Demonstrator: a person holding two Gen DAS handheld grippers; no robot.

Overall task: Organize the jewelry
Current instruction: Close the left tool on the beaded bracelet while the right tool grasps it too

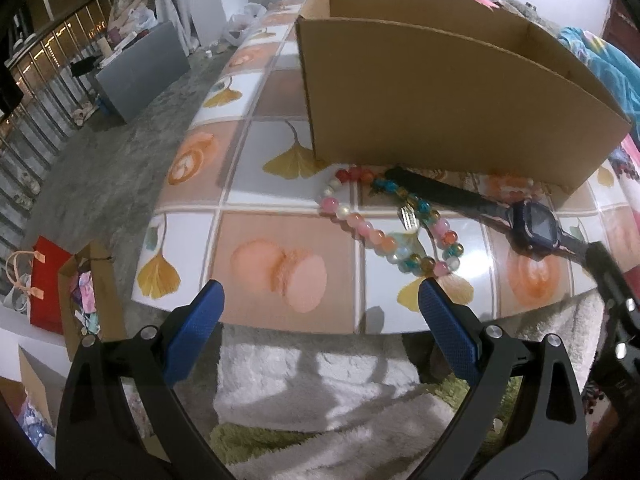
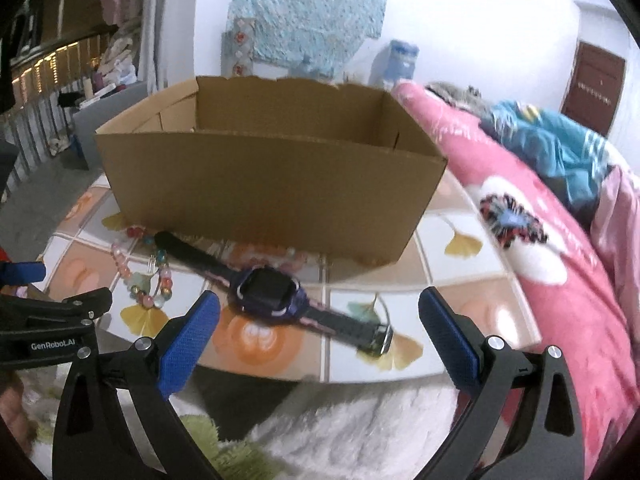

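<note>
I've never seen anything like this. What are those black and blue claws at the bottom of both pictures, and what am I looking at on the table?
Those claws are two hand-held grippers; a person holds one in each hand, and no robot arm is involved. Each carries a wide-angle camera looking along its fingers, so one picture comes from the left gripper and the other from the right gripper. Both are open and hold nothing. On the patterned table stands an open cardboard box; its inside bottom is hidden. In front of it lie a bracelet of coloured beads and a dark wristwatch, whose strap crosses the bracelet. A pink blanket lies to the right.
</note>
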